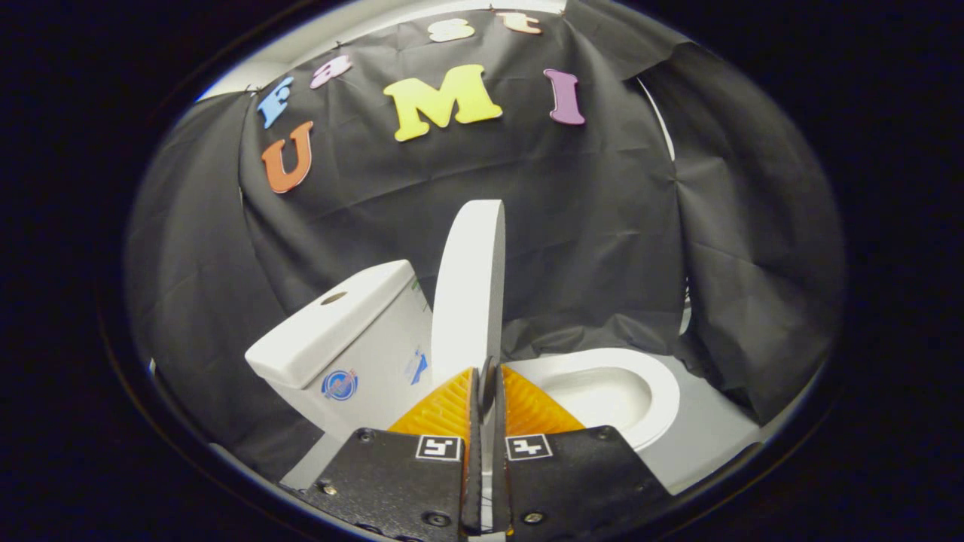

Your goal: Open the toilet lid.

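Black cloth hangs behind the white toilet on a gray floor. Its lid stands up. The gripper pinches the lid's edge.

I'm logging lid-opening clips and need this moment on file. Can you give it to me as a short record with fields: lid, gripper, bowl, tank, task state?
lid: toilet lid raised, standing about upright, seen nearly edge-on
gripper: gripper with fingers close together, lid's lower edge between them; firm pressing cannot be confirmed
bowl: toilet bowl uncovered, beyond the fingers, beside the lid
tank: tank on the lid's other side, top cover on
task state: lid looks mostly open, gripper not yet released
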`<control>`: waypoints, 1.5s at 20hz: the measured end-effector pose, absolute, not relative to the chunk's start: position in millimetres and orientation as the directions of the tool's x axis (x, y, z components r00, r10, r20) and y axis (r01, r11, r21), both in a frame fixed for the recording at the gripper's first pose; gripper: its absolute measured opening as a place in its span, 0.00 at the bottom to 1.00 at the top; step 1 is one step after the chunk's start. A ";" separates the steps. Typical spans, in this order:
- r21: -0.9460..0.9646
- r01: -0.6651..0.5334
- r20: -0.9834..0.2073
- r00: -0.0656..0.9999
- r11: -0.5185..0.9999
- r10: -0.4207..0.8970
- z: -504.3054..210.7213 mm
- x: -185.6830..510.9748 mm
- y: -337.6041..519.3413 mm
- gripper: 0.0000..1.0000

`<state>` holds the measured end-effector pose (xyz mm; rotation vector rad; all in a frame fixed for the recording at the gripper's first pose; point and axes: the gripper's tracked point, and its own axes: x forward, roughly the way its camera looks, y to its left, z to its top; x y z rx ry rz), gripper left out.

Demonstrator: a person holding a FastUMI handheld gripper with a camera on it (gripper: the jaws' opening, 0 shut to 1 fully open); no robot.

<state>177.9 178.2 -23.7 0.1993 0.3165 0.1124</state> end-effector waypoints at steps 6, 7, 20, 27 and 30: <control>0.136 -0.091 -0.286 0.950 0.987 0.127 -20.8 180.9 206.2 0.09; 0.129 -0.089 -0.286 0.950 0.988 0.123 -20.6 179.7 209.8 0.09; 0.013 -0.146 -0.278 0.950 0.989 0.144 -23.5 177.9 256.9 0.09; -0.038 -0.174 -0.275 0.948 0.984 0.157 -25.8 182.1 283.1 0.10; -0.092 -0.184 -0.277 0.949 0.979 0.152 -27.9 181.2 296.0 0.10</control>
